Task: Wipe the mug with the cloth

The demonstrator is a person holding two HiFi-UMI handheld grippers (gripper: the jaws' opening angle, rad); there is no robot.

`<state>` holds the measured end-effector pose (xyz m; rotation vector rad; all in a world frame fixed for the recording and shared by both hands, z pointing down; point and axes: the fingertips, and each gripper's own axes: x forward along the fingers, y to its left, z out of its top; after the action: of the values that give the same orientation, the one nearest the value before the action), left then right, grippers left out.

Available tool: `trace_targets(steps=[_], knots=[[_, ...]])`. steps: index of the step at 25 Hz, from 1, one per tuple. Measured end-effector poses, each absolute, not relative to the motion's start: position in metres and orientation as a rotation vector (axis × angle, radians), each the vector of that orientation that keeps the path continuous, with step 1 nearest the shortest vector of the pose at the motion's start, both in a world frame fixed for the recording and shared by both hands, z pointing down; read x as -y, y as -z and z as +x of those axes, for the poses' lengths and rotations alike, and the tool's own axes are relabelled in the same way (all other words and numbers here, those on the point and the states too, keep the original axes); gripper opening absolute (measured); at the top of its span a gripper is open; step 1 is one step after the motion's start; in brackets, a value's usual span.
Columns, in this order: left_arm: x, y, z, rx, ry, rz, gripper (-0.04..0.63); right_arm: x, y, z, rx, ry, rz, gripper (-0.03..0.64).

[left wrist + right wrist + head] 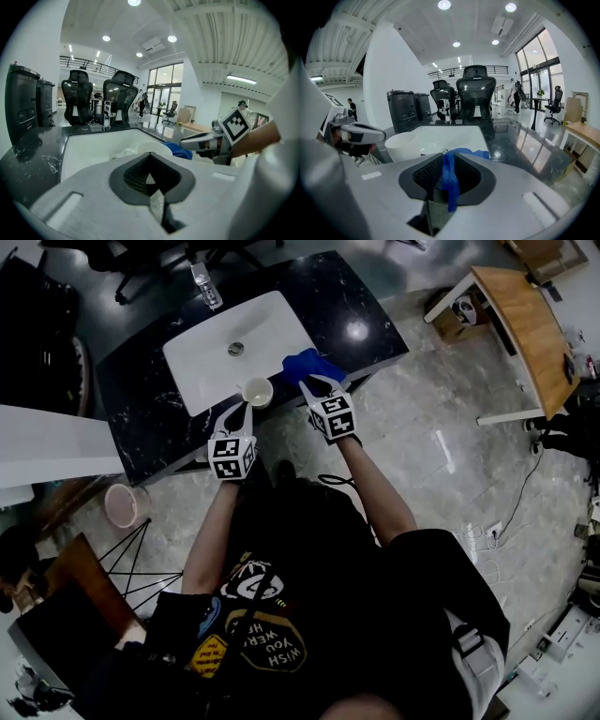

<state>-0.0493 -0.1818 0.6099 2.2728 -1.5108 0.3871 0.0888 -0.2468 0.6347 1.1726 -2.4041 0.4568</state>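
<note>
- Left gripper [242, 408]: jaws closed on the white mug [257, 391], at the sink's [202, 371] front edge
- Right gripper [317, 383]: jaws nearly together, pinching the blue cloth [309, 364]
- Cloth best pressed flat against steadied mug

Mug [153, 146] mostly hidden behind left tongs [151, 181]; cloth [471, 153] largely hidden behind right tongs [448, 182].

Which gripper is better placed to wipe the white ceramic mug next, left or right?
Right, probably: the right gripper pinches the blue cloth just beside the white ceramic mug, while the left gripper holds that mug.
</note>
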Motion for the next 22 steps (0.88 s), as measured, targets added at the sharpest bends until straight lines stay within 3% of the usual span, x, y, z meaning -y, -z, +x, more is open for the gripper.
trace_targets(steps=[2,6,12,14,15,19,22], knots=[[0.187,-0.608,-0.052,1.528,-0.374,2.277,0.003,0.25,-0.644,0.087,2.37,-0.449,1.153,0.148],[0.199,-0.609,-0.055,1.549,-0.365,2.285,0.003,0.265,-0.656,0.09,2.304,-0.435,1.18,0.278],[0.199,-0.608,-0.064,1.577,-0.327,2.255,0.003,0.283,-0.686,0.091,2.195,-0.453,1.124,0.362],[0.194,-0.611,-0.067,1.576,-0.328,2.242,0.003,0.282,-0.697,0.091,2.184,-0.492,1.105,0.362],[0.192,-0.613,-0.069,1.574,-0.333,2.238,0.003,0.28,-0.699,0.089,2.195,-0.51,1.102,0.33],[0.188,-0.619,-0.075,1.568,-0.342,2.227,0.003,0.267,-0.697,0.077,2.25,-0.502,1.064,0.122],[0.188,-0.62,-0.076,1.562,-0.347,2.229,0.003,0.253,-0.696,0.067,2.279,-0.5,1.009,0.101]])
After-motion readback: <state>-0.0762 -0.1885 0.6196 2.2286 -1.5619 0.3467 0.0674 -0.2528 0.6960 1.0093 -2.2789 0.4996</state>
